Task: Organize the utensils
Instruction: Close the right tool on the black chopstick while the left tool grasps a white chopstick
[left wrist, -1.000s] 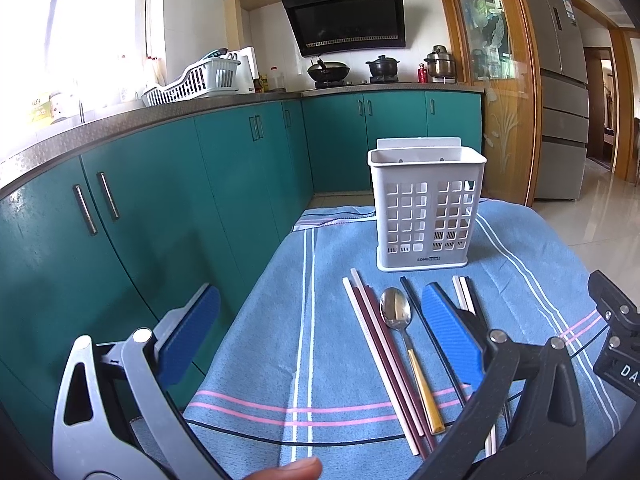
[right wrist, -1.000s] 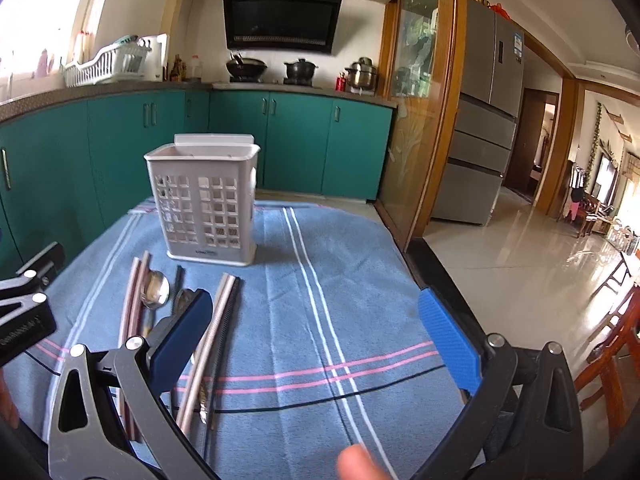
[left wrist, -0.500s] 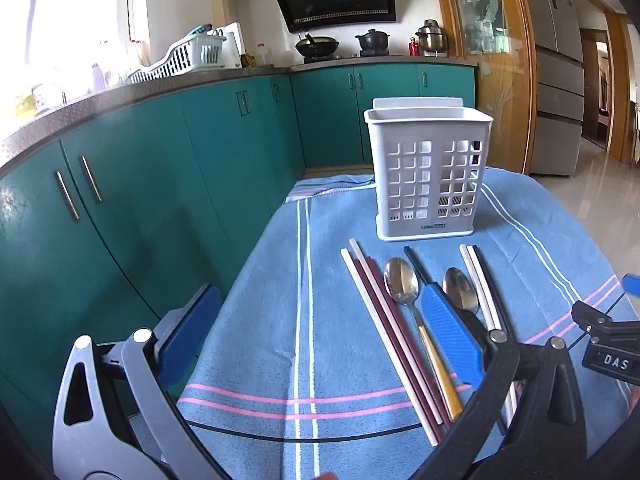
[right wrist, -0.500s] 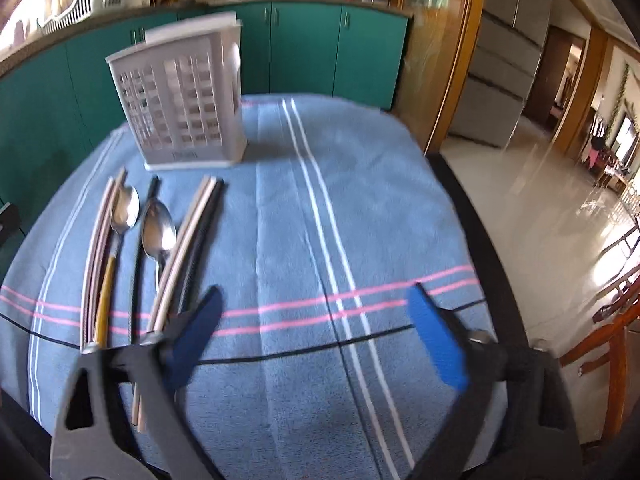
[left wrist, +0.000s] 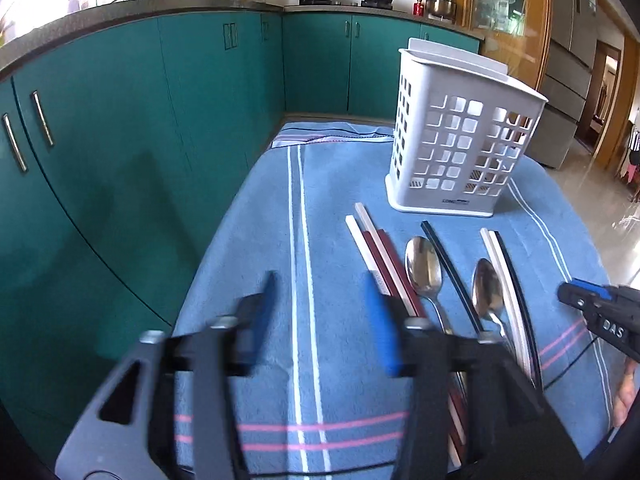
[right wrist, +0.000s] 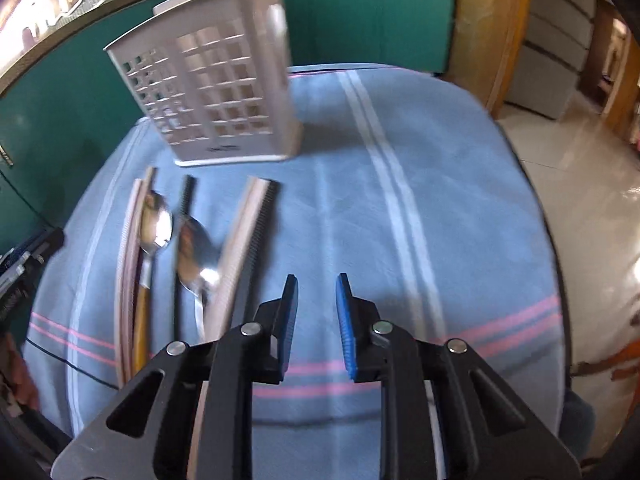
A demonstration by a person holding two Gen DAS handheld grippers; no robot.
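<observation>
A teal-cabinet kitchen runs behind a table covered with a blue striped cloth (left wrist: 256, 240), and on that cloth my work is laid out. The white slotted holder (left wrist: 460, 148) stands upright at the far end, nothing visible inside it through the slots. In front of it lie the chopsticks (left wrist: 380, 256) and two spoons (left wrist: 423, 268), side by side, long axes pointing roughly from me toward the holder, spoon bowls at the far end and handles toward me.

My left claw (left wrist: 320, 312) hangs over bare cloth with its pads apart and nothing between them. The utensils lie just to its right; its right pad sits close beside the red and white chopsticks, apart from them as far as I can tell.

My right claw (right wrist: 316, 316) is also over bare cloth, its pads drawn near each other but not touching, gripping nothing. From it the row lies to the left, the pale and dark chopsticks (right wrist: 248, 240) nearest.

I judge nothing is sorted yet. Each hand has a near edge of the row; since the pieces run lengthwise away from me, a grip must close across them, near the handle end.
</observation>
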